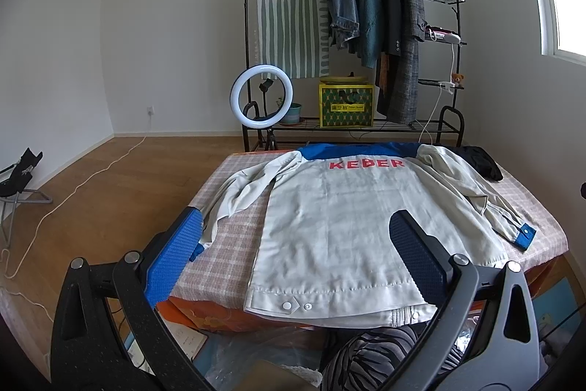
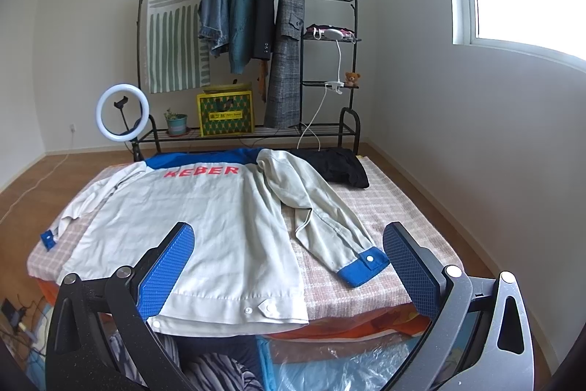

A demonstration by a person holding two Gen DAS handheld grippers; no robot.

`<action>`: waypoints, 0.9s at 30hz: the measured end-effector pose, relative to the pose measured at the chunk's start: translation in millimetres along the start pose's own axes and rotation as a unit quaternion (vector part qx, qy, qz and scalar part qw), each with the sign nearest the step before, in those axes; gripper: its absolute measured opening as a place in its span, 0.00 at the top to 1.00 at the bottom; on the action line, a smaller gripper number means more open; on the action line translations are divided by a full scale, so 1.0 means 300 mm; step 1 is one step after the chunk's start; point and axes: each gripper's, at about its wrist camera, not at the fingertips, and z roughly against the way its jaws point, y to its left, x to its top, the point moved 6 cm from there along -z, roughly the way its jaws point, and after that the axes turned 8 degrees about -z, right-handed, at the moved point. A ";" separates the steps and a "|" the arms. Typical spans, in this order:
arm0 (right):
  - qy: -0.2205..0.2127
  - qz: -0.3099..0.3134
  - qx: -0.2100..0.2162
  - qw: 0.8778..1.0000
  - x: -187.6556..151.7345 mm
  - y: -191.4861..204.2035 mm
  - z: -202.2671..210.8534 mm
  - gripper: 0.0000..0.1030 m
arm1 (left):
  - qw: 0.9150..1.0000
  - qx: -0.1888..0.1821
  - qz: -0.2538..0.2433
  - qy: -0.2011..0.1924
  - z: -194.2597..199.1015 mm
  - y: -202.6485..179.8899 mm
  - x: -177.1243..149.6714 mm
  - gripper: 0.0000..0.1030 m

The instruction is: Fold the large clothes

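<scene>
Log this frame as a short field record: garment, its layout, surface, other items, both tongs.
garment: pale grey jacket with blue yoke and cuffs, red lettering KEBER, lying back side up
sleeves: left sleeve bunched beside the body; right sleeve angled out, blue cuff on the cloth
surface: table with checked cloth
other items: black garment at far right corner; clothes rack behind
left tongs: open, above the hem, holding nothing
right tongs: open, above the hem, holding nothing
fold state: not started

One jacket (image 1: 340, 226), four hung garments (image 2: 252, 13), one ring light (image 1: 261, 96), two tools (image 1: 293, 251)
</scene>
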 end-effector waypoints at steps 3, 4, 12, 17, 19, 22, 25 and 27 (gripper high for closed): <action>0.000 0.001 0.000 1.000 0.001 0.001 0.003 0.01 | 1.000 0.001 -0.001 -0.001 0.000 -0.002 0.001 0.00; 0.000 0.000 0.000 1.000 0.001 0.001 0.003 0.01 | 1.000 0.001 0.000 -0.001 -0.002 0.002 0.000 0.00; 0.000 0.001 -0.001 1.000 -0.002 0.001 0.003 0.01 | 1.000 0.001 -0.001 0.000 -0.003 -0.003 0.002 0.00; 0.000 0.000 -0.001 1.000 -0.001 0.002 0.006 0.01 | 1.000 0.001 -0.001 -0.001 -0.003 -0.003 0.000 0.00; 0.000 0.000 -0.001 1.000 -0.001 0.002 0.006 0.01 | 1.000 0.001 -0.001 -0.001 -0.004 -0.003 0.001 0.00; 0.000 0.000 -0.001 1.000 0.000 0.002 0.007 0.01 | 1.000 0.001 0.000 -0.002 -0.004 0.001 -0.001 0.00; 0.000 0.000 -0.001 1.000 0.000 0.001 0.010 0.01 | 1.000 0.001 0.000 -0.002 -0.005 0.001 0.000 0.00; 0.000 -0.001 -0.001 1.000 -0.001 0.001 0.010 0.01 | 1.000 0.001 0.000 -0.001 -0.004 -0.001 0.001 0.00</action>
